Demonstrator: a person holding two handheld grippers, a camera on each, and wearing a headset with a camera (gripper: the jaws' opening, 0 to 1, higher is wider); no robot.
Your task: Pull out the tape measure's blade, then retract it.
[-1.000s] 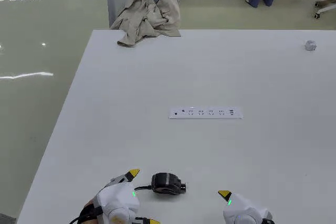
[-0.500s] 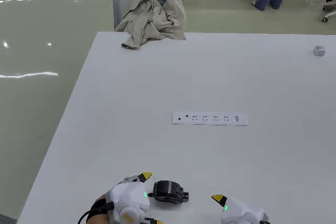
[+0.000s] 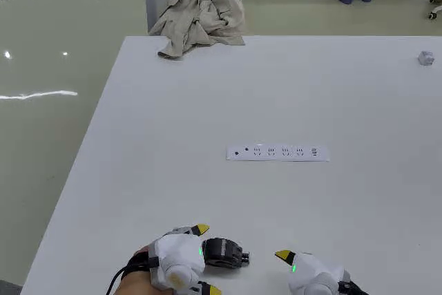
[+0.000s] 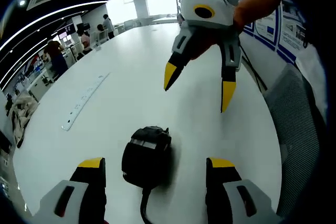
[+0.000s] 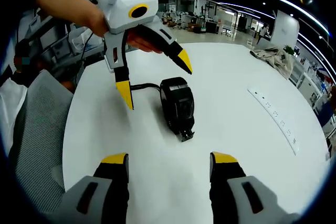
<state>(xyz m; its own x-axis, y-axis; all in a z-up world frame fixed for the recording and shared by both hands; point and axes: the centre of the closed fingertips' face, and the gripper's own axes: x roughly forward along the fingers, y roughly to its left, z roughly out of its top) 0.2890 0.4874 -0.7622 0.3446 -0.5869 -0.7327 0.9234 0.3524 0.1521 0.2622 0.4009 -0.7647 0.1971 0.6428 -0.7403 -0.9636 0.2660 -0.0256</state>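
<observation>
**Operator:** Where is the tape measure [image 3: 226, 252]?

**Technician:** It lies on the white table [image 3: 207, 101], close to the near edge. The case is black. A black cord [image 5: 142, 86] runs out of one end and lies on the table surface. The blade is not drawn out. In the right gripper view, the blade's end sits at the mouth of the case.

**Operator:** What is the condition of the left gripper [image 4: 156, 162]?

**Technician:** Its jaws are spread wide and hold nothing. In the left gripper view, the case lies between the two yellow tips, with bare table on each side. There is no contact with either jaw.

**Operator:** And the right gripper [image 5: 169, 158]?

**Technician:** It is also spread wide and holds nothing. It stands near the tape measure, on the side away from the left gripper. Its tips point toward the blade end of the case and are clear of it.

**Operator:** What else is on the table?

**Technician:** A white power strip [image 3: 277, 153] lies flat near the middle, well apart from the tape measure. A beige jacket [image 3: 198, 8] hangs over a chair at the far edge and spills onto the far left corner. A small pale object [image 3: 426, 58] sits near the far right edge. It is too small to identify.
</observation>
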